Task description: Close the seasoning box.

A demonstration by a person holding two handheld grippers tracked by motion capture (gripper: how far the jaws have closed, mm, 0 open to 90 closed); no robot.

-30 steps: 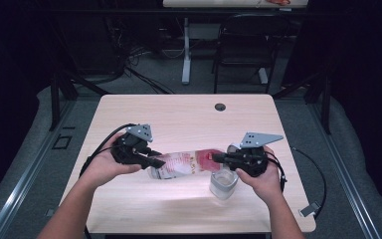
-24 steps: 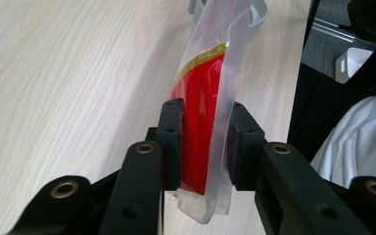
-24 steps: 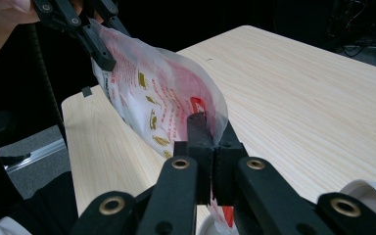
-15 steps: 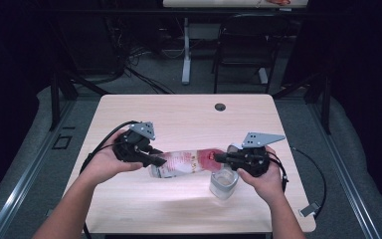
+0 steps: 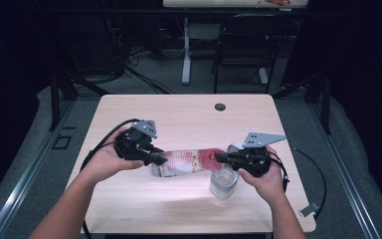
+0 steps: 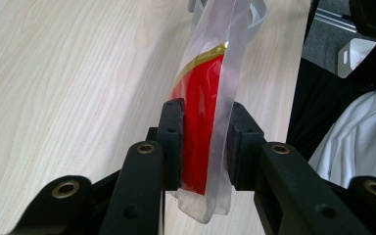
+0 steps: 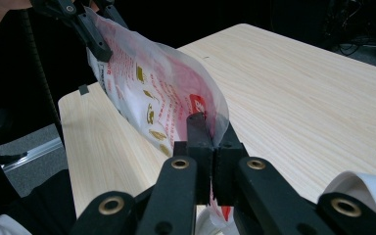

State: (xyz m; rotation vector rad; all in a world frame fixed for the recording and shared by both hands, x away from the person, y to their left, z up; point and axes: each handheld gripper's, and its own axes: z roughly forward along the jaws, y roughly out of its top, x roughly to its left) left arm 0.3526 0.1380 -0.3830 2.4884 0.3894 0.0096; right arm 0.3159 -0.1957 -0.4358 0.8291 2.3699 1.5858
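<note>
Both tools, left (image 5: 158,159) and right (image 5: 220,158), clamp opposite ends of the pouch (image 5: 189,162) above the cup (image 5: 223,182).

Both forearms are bare, with no sleeves showing. The left gripper (image 5: 155,159) and right gripper (image 5: 221,158) are black, each topped by a grey three-cornered plate and trailing a black cable. Their black fingers (image 6: 172,142) are blocky, jointed with brass-coloured screws. A white garment shows in the left gripper view
</note>
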